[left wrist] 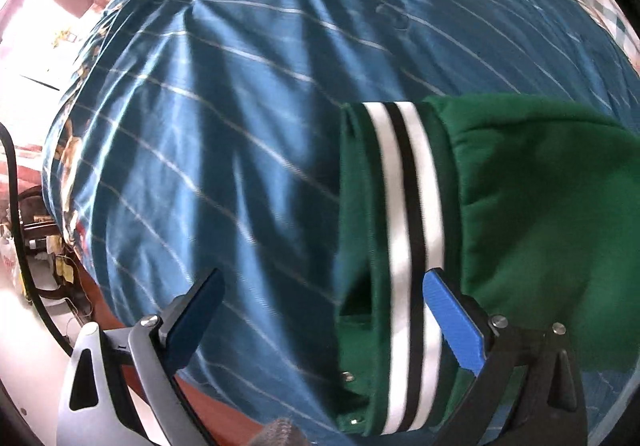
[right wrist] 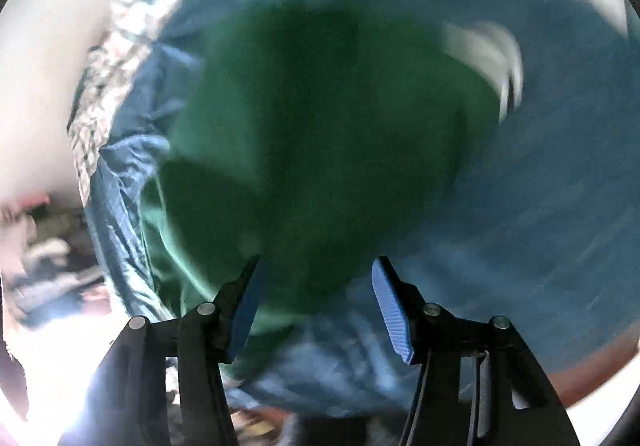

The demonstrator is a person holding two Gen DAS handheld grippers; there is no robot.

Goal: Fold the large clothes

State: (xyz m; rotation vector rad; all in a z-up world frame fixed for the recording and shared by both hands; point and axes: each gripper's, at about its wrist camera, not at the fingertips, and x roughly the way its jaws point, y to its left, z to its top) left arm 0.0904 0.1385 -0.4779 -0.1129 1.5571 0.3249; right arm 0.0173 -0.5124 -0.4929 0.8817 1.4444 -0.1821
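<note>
- Green jacket (left wrist: 540, 198) lies on your blue bedspread (left wrist: 240, 106); its striped hem (left wrist: 412, 206) runs straight ahead between your left gripper's (left wrist: 320, 322) spread, empty jaws.
- Your right gripper (right wrist: 316, 306), also released, hovers farther off.

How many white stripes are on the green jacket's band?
2: on the green jacket, one white stripe left of the black line, another right of it. Other bands may be hidden.
</note>
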